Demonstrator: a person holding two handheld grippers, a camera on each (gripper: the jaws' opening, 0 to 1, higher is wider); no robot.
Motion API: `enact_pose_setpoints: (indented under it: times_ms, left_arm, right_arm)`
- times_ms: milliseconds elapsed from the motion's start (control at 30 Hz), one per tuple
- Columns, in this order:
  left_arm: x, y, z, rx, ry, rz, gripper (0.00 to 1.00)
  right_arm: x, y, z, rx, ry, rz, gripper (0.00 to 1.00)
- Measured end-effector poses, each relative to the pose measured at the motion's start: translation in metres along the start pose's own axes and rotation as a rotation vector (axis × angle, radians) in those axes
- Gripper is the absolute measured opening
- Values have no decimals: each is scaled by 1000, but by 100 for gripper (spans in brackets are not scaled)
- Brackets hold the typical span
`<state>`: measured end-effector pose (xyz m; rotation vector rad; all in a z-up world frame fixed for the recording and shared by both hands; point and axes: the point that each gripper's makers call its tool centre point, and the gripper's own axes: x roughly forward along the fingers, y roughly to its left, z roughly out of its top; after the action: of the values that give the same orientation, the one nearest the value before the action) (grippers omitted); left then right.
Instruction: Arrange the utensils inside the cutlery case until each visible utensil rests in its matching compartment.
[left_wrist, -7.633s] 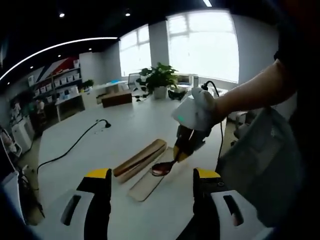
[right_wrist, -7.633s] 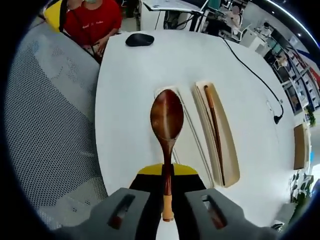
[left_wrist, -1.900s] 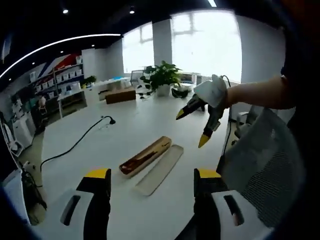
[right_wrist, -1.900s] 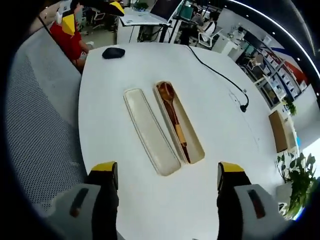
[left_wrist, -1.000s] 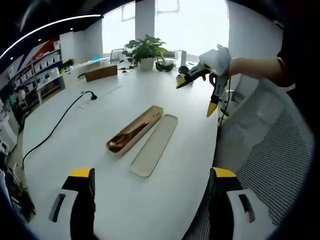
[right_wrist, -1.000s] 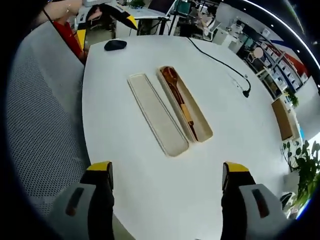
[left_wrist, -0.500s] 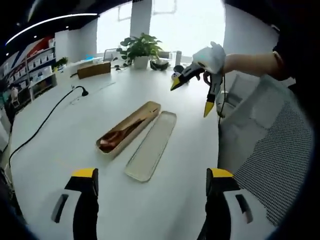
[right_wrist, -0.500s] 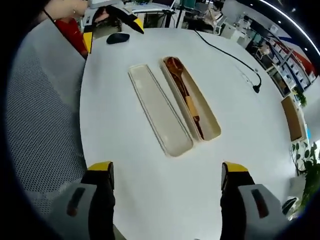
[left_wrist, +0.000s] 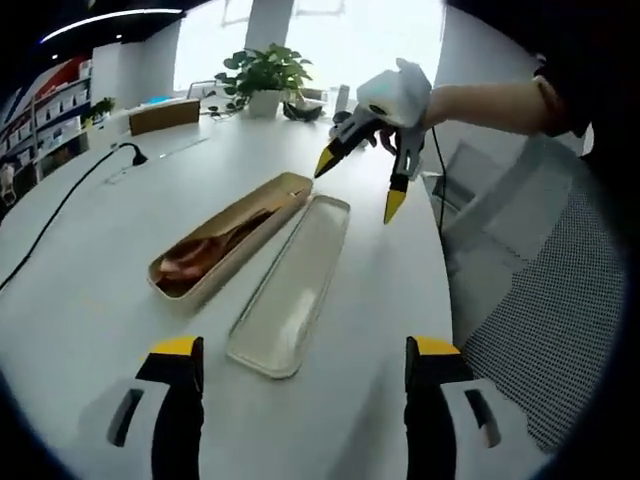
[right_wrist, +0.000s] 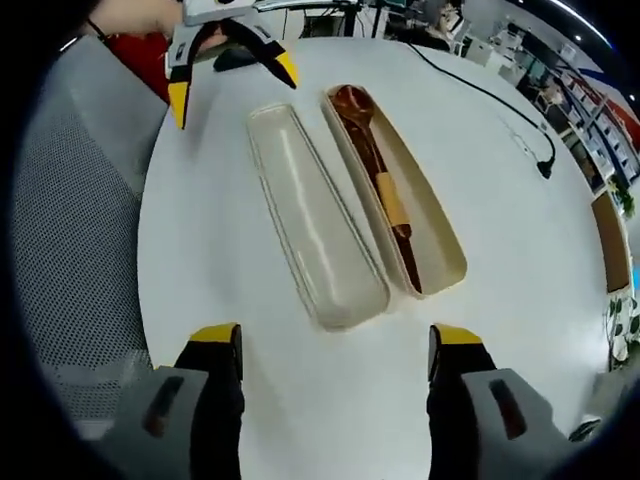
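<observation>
A tan cutlery case base (left_wrist: 262, 202) lies on the white table (left_wrist: 80, 290), with a brown wooden spoon (left_wrist: 195, 262) inside it. Its pale lid (left_wrist: 290, 290) lies empty alongside, touching the base. In the right gripper view the spoon (right_wrist: 352, 108) rests bowl-first in the base (right_wrist: 440, 255), with a dark stick beside its handle, and the lid (right_wrist: 315, 230) lies to the left. My left gripper (left_wrist: 304, 350) is open above the table, just short of the lid's near end. My right gripper (right_wrist: 335, 338) is open too. Across the case each shows in the other's view: the right gripper (left_wrist: 357, 188) and the left gripper (right_wrist: 232, 85).
A grey mesh chair (left_wrist: 545, 300) stands at the table's edge; the same chair (right_wrist: 70, 210) flanks the lid side. A black cable (left_wrist: 60, 200) crosses the table. A potted plant (left_wrist: 255, 75) stands at the far end. A black mouse (right_wrist: 225, 58) lies behind the left gripper.
Seconds ago my right gripper held the spoon over the lid; the spoon now lies in the base and the gripper is open. Both cameras have since come nearer to the case.
</observation>
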<state>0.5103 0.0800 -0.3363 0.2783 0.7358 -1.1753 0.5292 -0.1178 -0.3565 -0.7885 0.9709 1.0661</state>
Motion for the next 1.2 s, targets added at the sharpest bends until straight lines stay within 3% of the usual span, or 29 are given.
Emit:
enact_pose_setpoints:
  times_ms: [267, 300, 400, 500, 633, 800, 933, 1067, 1200]
  left_arm:
    - [15, 1, -5, -36, -6, -41, 78]
    - [16, 2, 2, -13, -39, -40, 77]
    - [15, 4, 5, -17, -36, -40, 73]
    - [16, 8, 3, 31, -21, -20, 64]
    - [17, 7, 3, 60, -26, -10, 60]
    - [17, 7, -2, 130, -6, 3, 54]
    - [18, 0, -4, 181, 10, -21, 53]
    - [18, -7, -9, 237, 42, -47, 40]
    - [20, -6, -9, 267, 48, -47, 40]
  right_arm:
    - [10, -4, 8, -3, -35, 55, 65]
    - [11, -5, 10, 4, -38, 64, 64]
    - [13, -7, 13, 11, -57, 71, 62]
    - [13, -10, 14, 24, -67, 64, 58]
    - [12, -4, 14, 10, -65, 68, 54]
    - [12, 9, 16, -54, -48, 94, 40]
    - [12, 15, 16, -80, -24, 101, 40]
    - [12, 22, 20, -157, -13, 109, 40]
    - [13, 26, 25, -249, 19, 117, 39]
